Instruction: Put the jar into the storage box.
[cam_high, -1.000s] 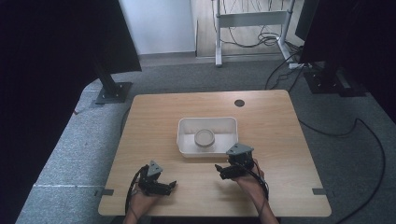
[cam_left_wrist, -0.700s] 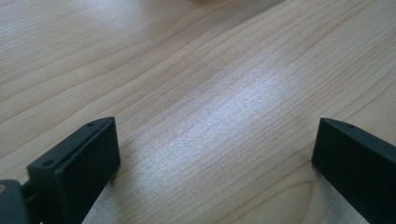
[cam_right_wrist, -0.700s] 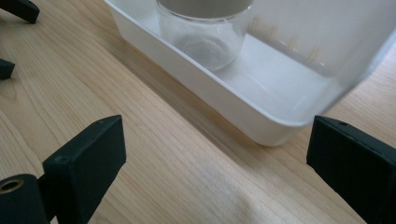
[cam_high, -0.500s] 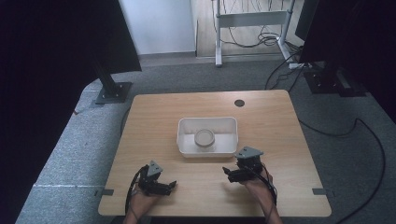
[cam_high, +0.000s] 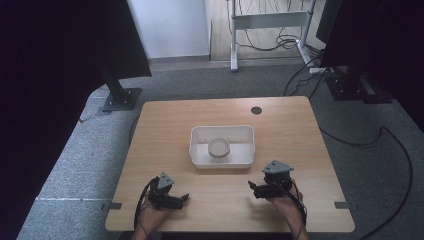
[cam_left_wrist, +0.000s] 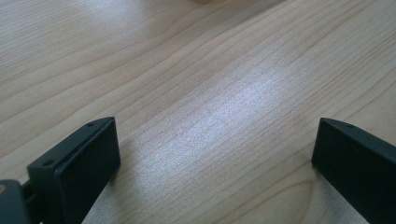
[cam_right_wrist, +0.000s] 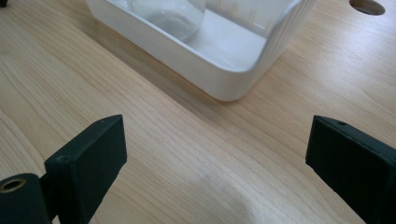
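From the high view, the light wooden table (cam_high: 165, 130) had a shallow white rectangular plastic tub (cam_high: 222, 160) sitting about in the middle, with a small round clear lidded container (cam_high: 219, 147) inside it, roughly centred on the tub floor. Both hands were down near the person's edge of the table. The left gripper (cam_high: 181, 199) sat low at the front left, well apart from the tub, and the right gripper (cam_high: 253, 188) was at the front right, just off the tub's near right corner.

In the left gripper view, the jaws were spread wide with nothing but bare wood grain between them, so it was holding nothing.

The right gripper view was much the same: jaws wide apart and empty. The tub's rounded corner (cam_right_wrist: 224, 79) was just ahead of them, and the bottom of the clear container (cam_right_wrist: 170, 16) peeked in at the top.

My read is that this was the resting or approach stage, nothing picked up yet. If the container's the target, the next move probably calls for the right gripper to lift over the tub's wall and come down around it, with the jaws already open enough.

Compared with a second ago, the right hand had slid back and outward, away from the tub's front edge toward the person. The left gripper hadn't budged, and neither had the tub and container.
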